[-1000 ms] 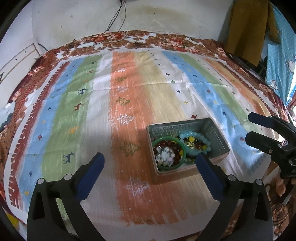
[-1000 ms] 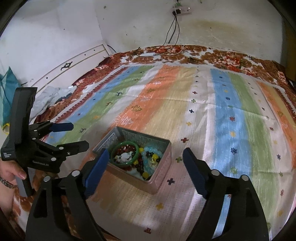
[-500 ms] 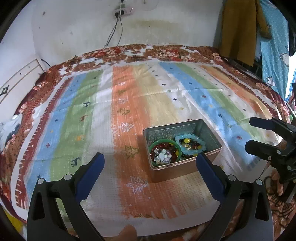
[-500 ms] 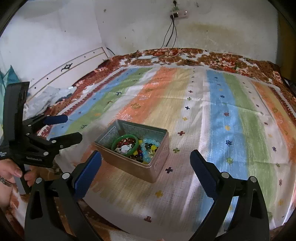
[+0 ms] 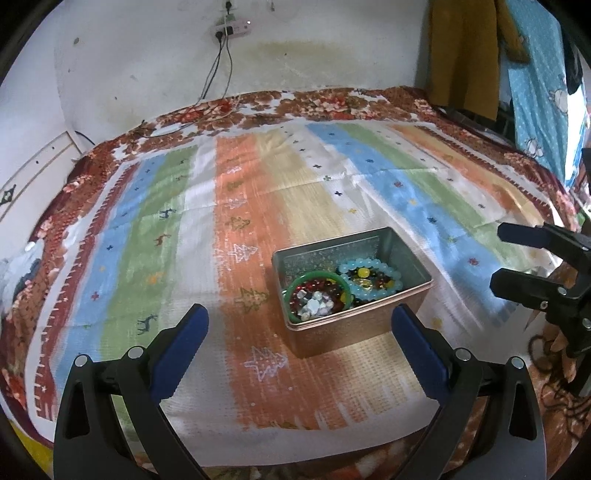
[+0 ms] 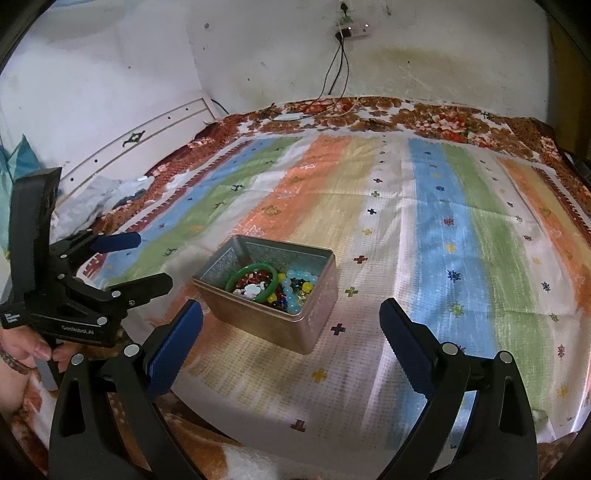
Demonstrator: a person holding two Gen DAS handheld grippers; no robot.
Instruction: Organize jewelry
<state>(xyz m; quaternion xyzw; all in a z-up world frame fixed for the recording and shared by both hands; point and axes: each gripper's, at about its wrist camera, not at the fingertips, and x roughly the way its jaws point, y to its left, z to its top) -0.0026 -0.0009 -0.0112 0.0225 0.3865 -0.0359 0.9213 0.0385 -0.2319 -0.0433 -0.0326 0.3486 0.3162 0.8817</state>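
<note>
While my left gripper (image 5: 299,330) and right gripper (image 6: 291,325) gape empty, the jewelry tin (image 5: 354,317) rests on the bed (image 5: 236,206).

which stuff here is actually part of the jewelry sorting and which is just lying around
Part of the job:
- metal tin
- green bangle in the tin
- pale blue bead bracelet in the tin
- mixed loose beads in the tin
- left gripper and right gripper, both open and empty

Just lying about:
- striped cloth
- power strip on the wall
- mustard garment, hanging
- crumpled clothing
</note>
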